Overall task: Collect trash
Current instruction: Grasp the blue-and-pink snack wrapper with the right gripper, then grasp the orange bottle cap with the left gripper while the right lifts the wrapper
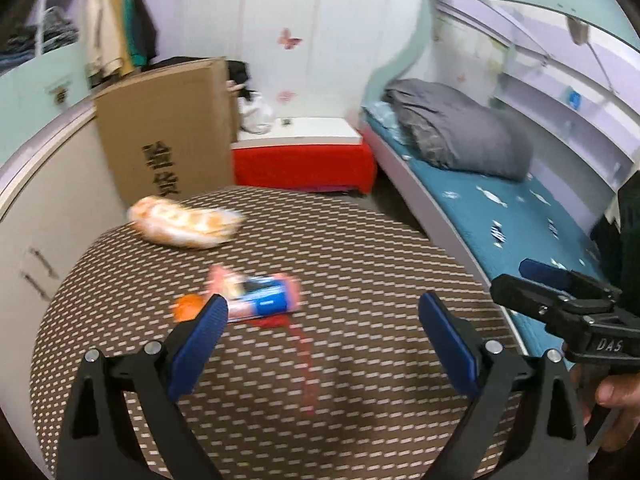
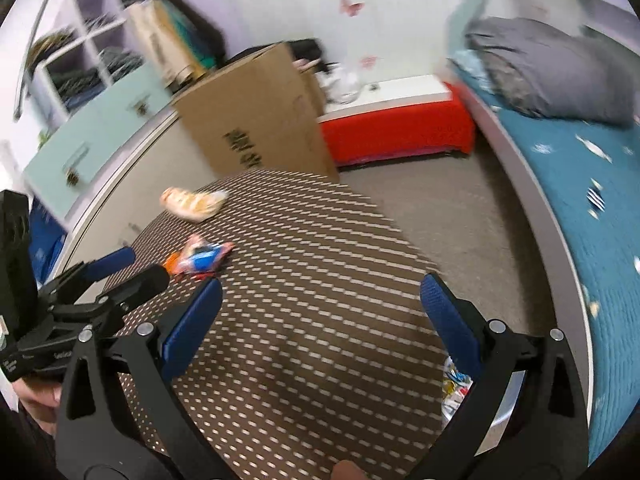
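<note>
A pink and blue wrapper (image 1: 260,298) lies on the brown patterned table (image 1: 360,360), with a small orange scrap (image 1: 188,306) at its left and a red streak (image 1: 302,360) in front. An orange and white snack bag (image 1: 184,222) lies further back. My left gripper (image 1: 320,320) is open and empty, just short of the wrapper. My right gripper (image 2: 320,304) is open and empty above the table (image 2: 300,340); the wrapper (image 2: 202,262) and the snack bag (image 2: 192,202) lie to its front left. Each gripper shows in the other's view, the right one (image 1: 560,292) and the left one (image 2: 116,276).
A cardboard box (image 1: 168,136) stands behind the table by a white cabinet (image 1: 52,208). A red bench (image 1: 304,164) and a bed (image 1: 500,208) with a grey pillow (image 1: 460,132) lie to the right. A bin holding wrappers (image 2: 460,388) sits below the table's right edge.
</note>
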`<state>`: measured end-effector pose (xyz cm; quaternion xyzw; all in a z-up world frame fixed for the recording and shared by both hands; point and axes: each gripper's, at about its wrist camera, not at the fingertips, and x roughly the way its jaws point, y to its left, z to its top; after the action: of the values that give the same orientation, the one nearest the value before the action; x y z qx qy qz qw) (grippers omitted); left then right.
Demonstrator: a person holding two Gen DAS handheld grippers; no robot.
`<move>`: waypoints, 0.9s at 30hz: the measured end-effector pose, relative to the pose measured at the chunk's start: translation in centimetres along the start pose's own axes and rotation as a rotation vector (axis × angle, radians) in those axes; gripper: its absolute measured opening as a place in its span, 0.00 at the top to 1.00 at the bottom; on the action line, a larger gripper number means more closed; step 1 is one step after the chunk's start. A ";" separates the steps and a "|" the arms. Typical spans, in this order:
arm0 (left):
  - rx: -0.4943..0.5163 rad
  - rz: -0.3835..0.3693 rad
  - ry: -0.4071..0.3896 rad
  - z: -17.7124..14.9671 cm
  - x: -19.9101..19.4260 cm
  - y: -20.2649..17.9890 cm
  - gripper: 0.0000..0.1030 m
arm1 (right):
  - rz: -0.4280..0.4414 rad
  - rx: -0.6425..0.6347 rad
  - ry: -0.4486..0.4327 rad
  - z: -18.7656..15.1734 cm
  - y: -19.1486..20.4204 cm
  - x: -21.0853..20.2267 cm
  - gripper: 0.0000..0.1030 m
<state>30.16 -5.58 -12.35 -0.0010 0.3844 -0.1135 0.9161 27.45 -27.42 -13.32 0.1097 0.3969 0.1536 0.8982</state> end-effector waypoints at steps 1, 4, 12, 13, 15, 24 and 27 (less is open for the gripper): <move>-0.014 0.016 0.001 -0.2 -0.1 1.0 0.09 | 0.009 -0.030 0.010 0.3 0.9 0.7 0.06; -0.060 0.053 0.006 -0.8 -0.2 4.0 0.09 | 0.039 -0.109 0.046 0.9 3.2 2.7 0.06; -0.145 0.137 0.040 -2.8 0.5 9.6 0.09 | 0.081 -0.314 0.129 1.6 8.3 8.5 0.08; -0.150 0.145 0.042 -3.0 0.5 10.0 0.09 | 0.091 -0.341 0.142 1.6 8.9 9.1 0.12; -0.157 0.156 0.047 -3.3 0.6 10.6 0.09 | 0.102 -0.399 0.163 1.6 10.2 10.2 0.17; -0.173 0.168 0.085 -4.0 2.1 12.1 0.09 | 0.130 -0.610 0.280 0.8 14.0 15.2 0.45; -0.169 0.164 0.104 -3.9 3.1 12.1 0.09 | 0.138 -0.592 0.285 1.3 13.9 16.3 0.52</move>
<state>32.03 5.86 -18.33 -0.0408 0.4383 -0.0053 0.8979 36.23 -8.71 -19.11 -0.1520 0.4483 0.3366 0.8140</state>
